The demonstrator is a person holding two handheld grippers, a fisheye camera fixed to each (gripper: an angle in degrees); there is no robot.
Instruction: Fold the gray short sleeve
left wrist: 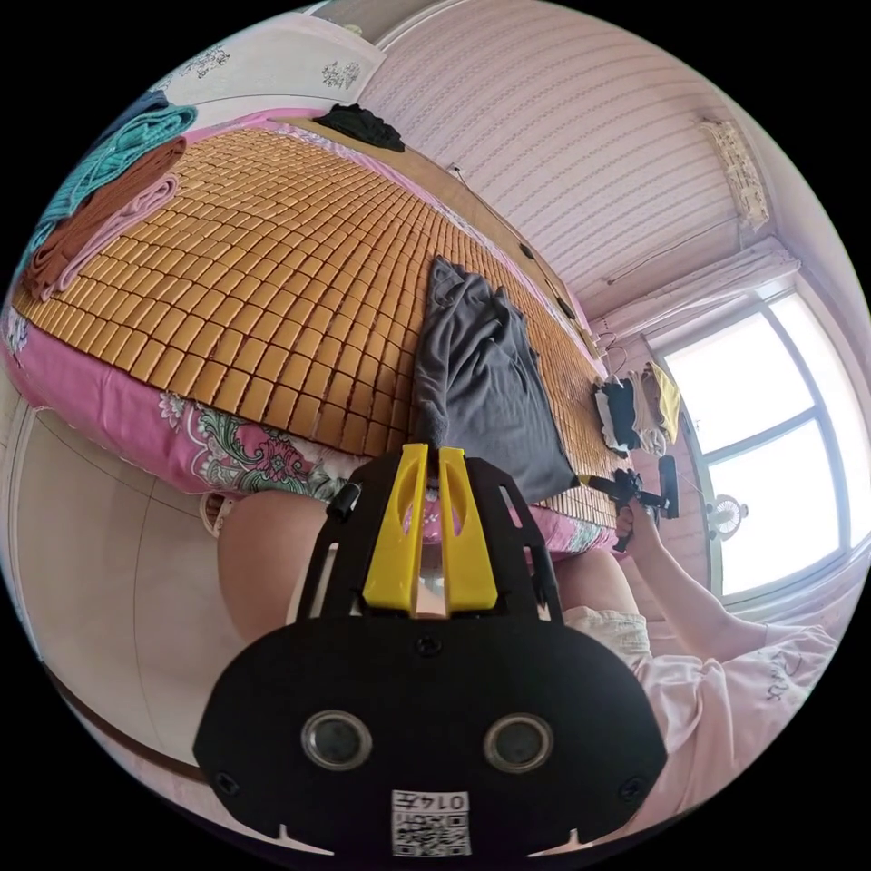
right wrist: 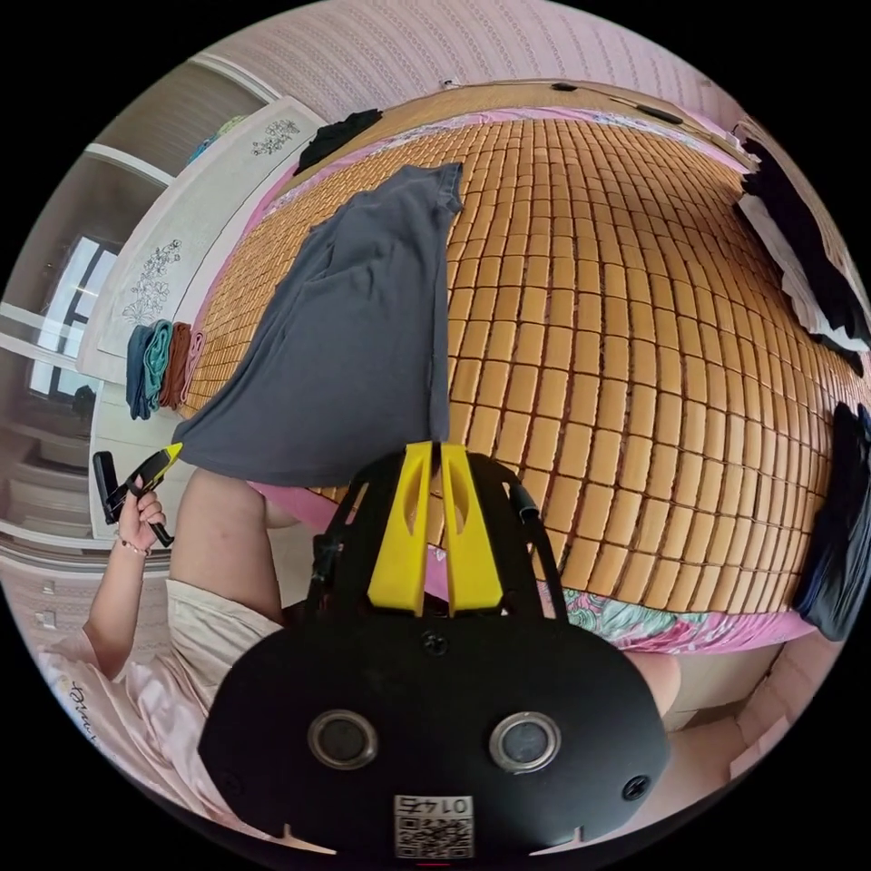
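1. The gray short sleeve [right wrist: 349, 336] lies spread on the bed's bamboo mat [right wrist: 635, 299], its hem at the near edge
2. Left gripper [left wrist: 432, 451] and right gripper [right wrist: 435, 446] each pinch a hem corner, yellow fingers closed on the cloth
3. Folded clothes [left wrist: 100, 200] are stacked at the mat's end, dark garments [right wrist: 807, 272] opposite
4. Pink floral sheet [left wrist: 236, 445] hangs below; striped wall [left wrist: 562, 136] and bright window [left wrist: 780, 426] behind

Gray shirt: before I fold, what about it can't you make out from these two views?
- Left gripper view: the gray shirt near hem corner is hidden behind the left gripper fingers, so the grip is unclear.
- Right gripper view: the corner at the right gripper is likewise covered by it.
- Both views: sleeves are folded under or bunched; their lie is unclear.
- The bamboo mat under the shirt is covered.
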